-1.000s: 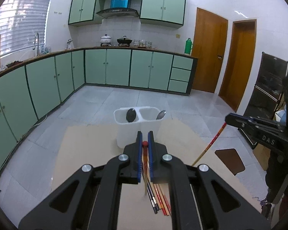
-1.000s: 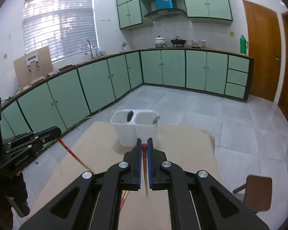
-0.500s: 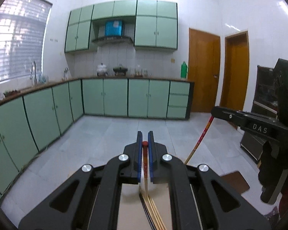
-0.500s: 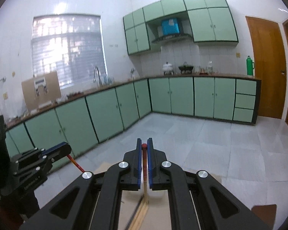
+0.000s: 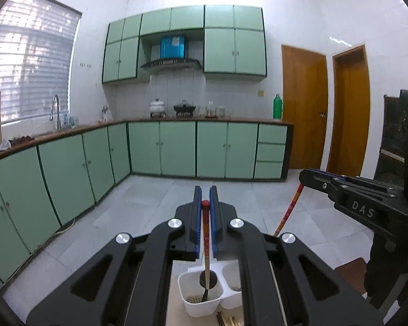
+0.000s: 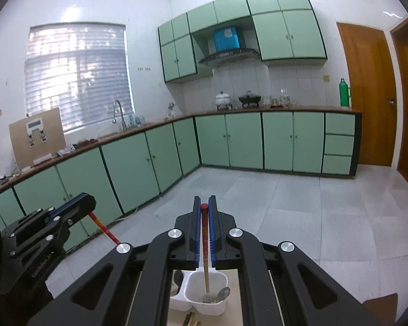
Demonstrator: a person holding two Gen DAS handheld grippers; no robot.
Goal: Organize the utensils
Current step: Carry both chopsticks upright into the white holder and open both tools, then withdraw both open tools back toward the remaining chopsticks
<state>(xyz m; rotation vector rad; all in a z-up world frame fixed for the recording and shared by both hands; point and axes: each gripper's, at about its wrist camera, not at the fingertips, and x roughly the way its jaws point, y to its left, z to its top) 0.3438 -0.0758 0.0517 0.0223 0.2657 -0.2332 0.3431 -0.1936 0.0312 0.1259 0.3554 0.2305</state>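
Hanging over the white two-compartment holder [image 5: 201,296], one red-topped chopstick [image 5: 205,233] is clamped in each gripper, left gripper [image 5: 205,203] and right gripper [image 6: 204,203].

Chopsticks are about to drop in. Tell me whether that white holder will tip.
The white two-compartment holder looks like thin, light plastic, so a sideways knock would probably slide or tip it. The black spoon inside adds little weight. The chopstick looks stiff, so lower it straight.
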